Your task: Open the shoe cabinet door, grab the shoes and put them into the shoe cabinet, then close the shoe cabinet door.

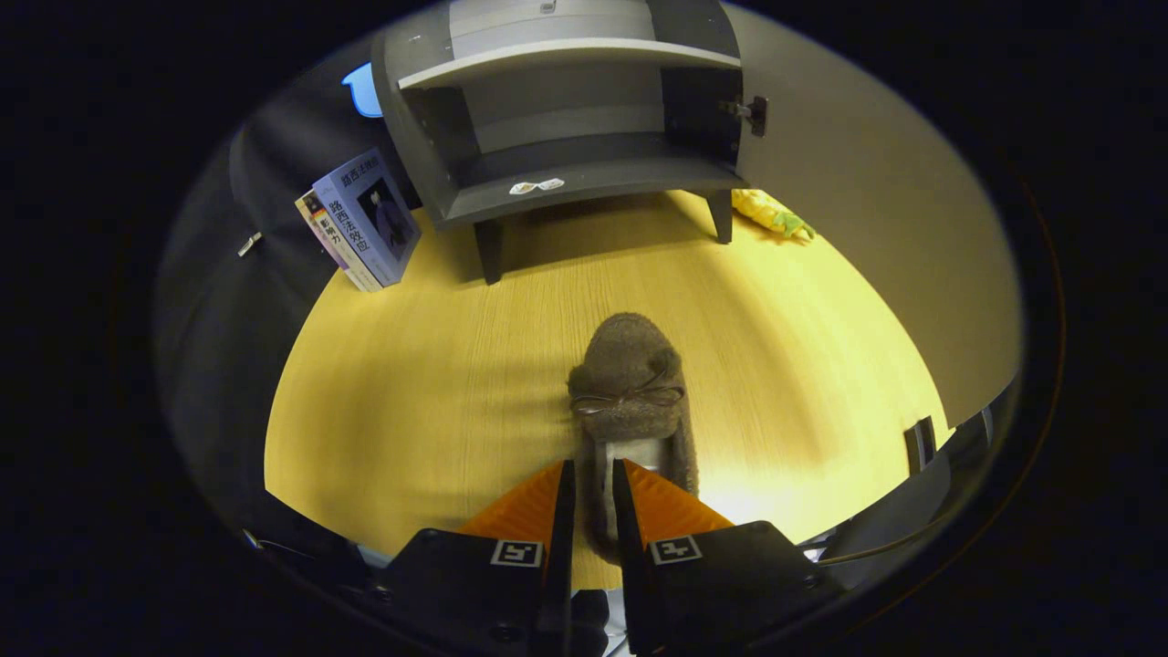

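Gripping the heel end of a fuzzy brown slipper with a thin bow (630, 392), the tool (591, 497) clenched on it, both fingers pressing its left heel wall; rear of the heel hiding between and beneath the fingers. Toe pointing far, toward the dark grey shoe cabinet with pale shelves (566, 137) standing open at the far end of the light wooden table (420, 383). Cabinet top cut off. Leaning at far left, two paperback books (360, 219). Lying behind the cabinet's right leg, a yellow and green toy (774, 215), partly hidden, hard to identify.
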`<control>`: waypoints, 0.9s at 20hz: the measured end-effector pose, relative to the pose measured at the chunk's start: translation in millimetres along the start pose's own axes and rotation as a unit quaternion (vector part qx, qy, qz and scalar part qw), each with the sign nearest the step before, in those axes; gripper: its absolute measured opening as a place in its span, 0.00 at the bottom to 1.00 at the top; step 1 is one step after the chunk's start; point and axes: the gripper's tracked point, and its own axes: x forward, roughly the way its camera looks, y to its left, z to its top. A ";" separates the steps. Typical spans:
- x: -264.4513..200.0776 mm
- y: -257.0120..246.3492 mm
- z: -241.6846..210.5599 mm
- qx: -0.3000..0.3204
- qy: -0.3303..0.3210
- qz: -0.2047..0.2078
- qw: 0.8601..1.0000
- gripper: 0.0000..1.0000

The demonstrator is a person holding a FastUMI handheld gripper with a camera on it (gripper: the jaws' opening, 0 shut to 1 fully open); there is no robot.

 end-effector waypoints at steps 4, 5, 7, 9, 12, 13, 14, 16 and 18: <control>19.7 0.1 -7.8 -0.005 0.009 -0.005 1.000 0.28; 25.4 -1.3 -7.6 -0.003 0.008 -0.006 1.000 0.28; 33.8 -3.8 -7.6 0.001 0.006 -0.009 1.000 0.28; 43.6 -6.2 -10.0 0.002 0.009 -0.011 1.000 0.28; 56.8 -5.2 -4.3 0.010 0.000 -0.008 1.000 0.28; 60.9 -4.7 -1.7 0.009 -0.005 -0.008 1.000 0.28; 64.1 -3.9 1.5 0.007 -0.009 -0.007 1.000 0.28; 72.8 -1.9 8.3 0.000 -0.021 -0.007 1.000 0.28; 79.9 -3.8 10.1 -0.005 -0.023 -0.013 1.000 0.28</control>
